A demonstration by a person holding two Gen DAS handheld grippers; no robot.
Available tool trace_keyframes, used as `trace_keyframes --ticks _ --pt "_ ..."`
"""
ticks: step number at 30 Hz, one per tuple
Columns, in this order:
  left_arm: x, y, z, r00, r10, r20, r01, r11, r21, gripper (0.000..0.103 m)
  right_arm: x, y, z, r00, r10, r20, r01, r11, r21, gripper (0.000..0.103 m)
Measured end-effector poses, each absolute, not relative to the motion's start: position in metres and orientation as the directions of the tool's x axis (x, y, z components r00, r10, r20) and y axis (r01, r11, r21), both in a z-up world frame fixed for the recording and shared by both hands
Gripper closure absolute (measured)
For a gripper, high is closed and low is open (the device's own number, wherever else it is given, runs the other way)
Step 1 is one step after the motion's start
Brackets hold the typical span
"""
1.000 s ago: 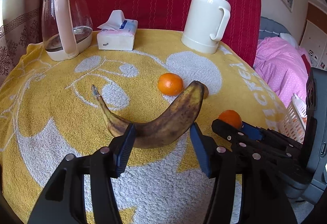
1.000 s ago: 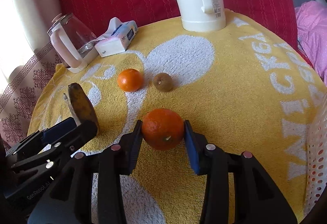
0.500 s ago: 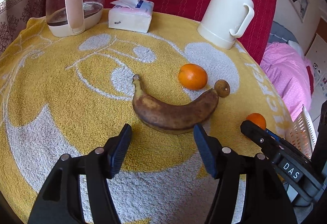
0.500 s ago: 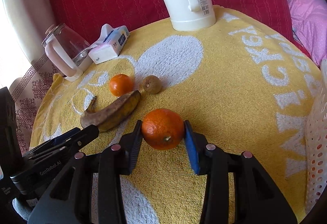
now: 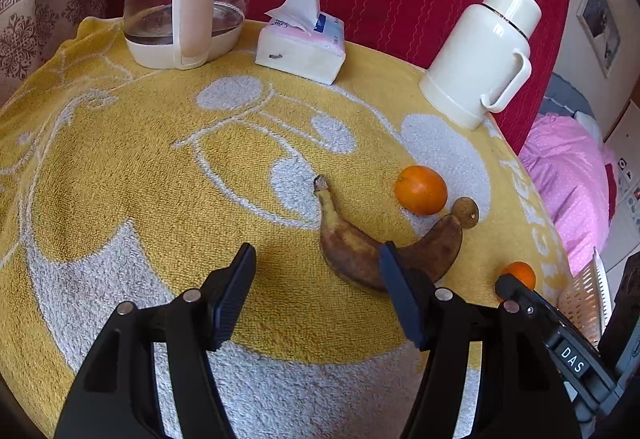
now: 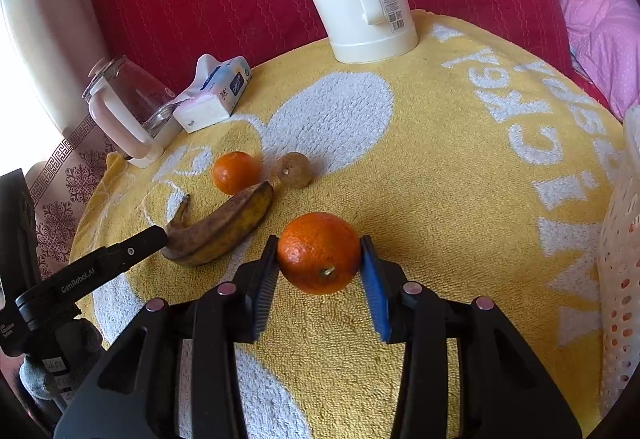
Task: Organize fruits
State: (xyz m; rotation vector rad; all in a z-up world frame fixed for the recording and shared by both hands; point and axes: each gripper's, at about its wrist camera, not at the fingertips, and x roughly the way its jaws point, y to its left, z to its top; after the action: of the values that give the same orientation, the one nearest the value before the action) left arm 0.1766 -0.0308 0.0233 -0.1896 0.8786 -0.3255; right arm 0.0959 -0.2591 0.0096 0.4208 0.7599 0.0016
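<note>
Leftmost, the left gripper (image 5: pixel 316 295) hangs spread wide over the yellow towel (image 5: pixel 120 167), holding nothing. Just right of it lies the brown-spotted banana (image 6: pixel 220 227), with a loose orange (image 6: pixel 235 173) and a small brown fruit (image 6: pixel 294 169) at its far tip. Further right, the right gripper (image 6: pixel 319 281) pinches a second orange (image 6: pixel 319 253), and the white perforated basket (image 6: pixel 620 259) stands at the far right edge.

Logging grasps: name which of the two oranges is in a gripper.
The stem-forward orange, clamped in the right gripper. The other orange lies free on the towel beside the banana.
</note>
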Motion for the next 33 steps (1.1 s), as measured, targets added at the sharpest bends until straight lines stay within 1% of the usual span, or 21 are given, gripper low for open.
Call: trace_keyframes --ticks 3,4,6,9,11,13,15,18,23,25,29,33 --pt "0.182 -0.034 0.024 0.59 -0.339 -0.733 0.175 0.94 -0.293 0.033 0.096 -0.259 0.009 0.729 0.151 -0.667 0.15 0.917 0.371 0.062" --pt "0.183 -0.037 0.025 0.593 -0.326 -0.736 0.17 0.944 -0.282 0.033 0.096 -0.259 0.01 0.73 0.151 -0.667 0.15 0.916 0.373 0.062" --pt "0.186 -0.045 0.027 0.593 -0.307 -0.744 0.173 0.952 -0.254 0.032 0.096 -0.26 0.01 0.731 0.152 -0.666 0.153 0.914 0.377 0.062" --pt "0.193 -0.056 0.028 0.598 -0.268 -0.755 0.174 0.964 -0.204 0.026 0.096 -0.261 0.009 0.731 0.152 -0.665 0.155 0.912 0.379 0.062" --pt "0.199 -0.06 0.025 0.597 -0.226 -0.77 0.162 0.974 -0.16 0.026 0.097 -0.261 0.009 0.731 0.152 -0.665 0.154 0.913 0.378 0.062" --pt "0.201 -0.061 0.021 0.598 -0.198 -0.777 0.154 0.979 -0.131 0.022 0.097 -0.262 0.009 0.732 0.154 -0.664 0.152 0.913 0.379 0.062" --pt "0.198 -0.058 0.02 0.597 -0.192 -0.779 0.146 0.981 -0.13 0.017 0.096 -0.263 0.009 0.734 0.157 -0.661 0.15 0.912 0.382 0.062" --pt "0.189 -0.051 0.022 0.591 -0.201 -0.781 0.139 0.979 -0.147 0.017 0.095 -0.263 0.01 0.737 0.16 -0.657 0.149 0.909 0.388 0.062" --pt "0.164 -0.037 0.021 0.605 -0.176 -0.777 0.116 0.984 -0.133 0.018 0.094 -0.263 0.011 0.742 0.158 -0.652 0.148 0.909 0.389 0.062" --pt "0.156 -0.031 0.017 0.59 -0.163 -0.791 0.104 0.987 -0.126 0.018 0.093 -0.263 0.012 0.744 0.157 -0.65 0.148 0.909 0.389 0.062" --pt "0.134 -0.023 0.014 0.587 -0.16 -0.794 0.114 0.987 -0.115 0.018 0.093 -0.264 0.012 0.744 0.157 -0.649 0.149 0.909 0.39 0.062" --pt "0.122 -0.021 0.02 0.594 -0.189 -0.782 0.133 0.982 -0.136 0.018 0.093 -0.263 0.012 0.746 0.154 -0.648 0.147 0.911 0.385 0.062"
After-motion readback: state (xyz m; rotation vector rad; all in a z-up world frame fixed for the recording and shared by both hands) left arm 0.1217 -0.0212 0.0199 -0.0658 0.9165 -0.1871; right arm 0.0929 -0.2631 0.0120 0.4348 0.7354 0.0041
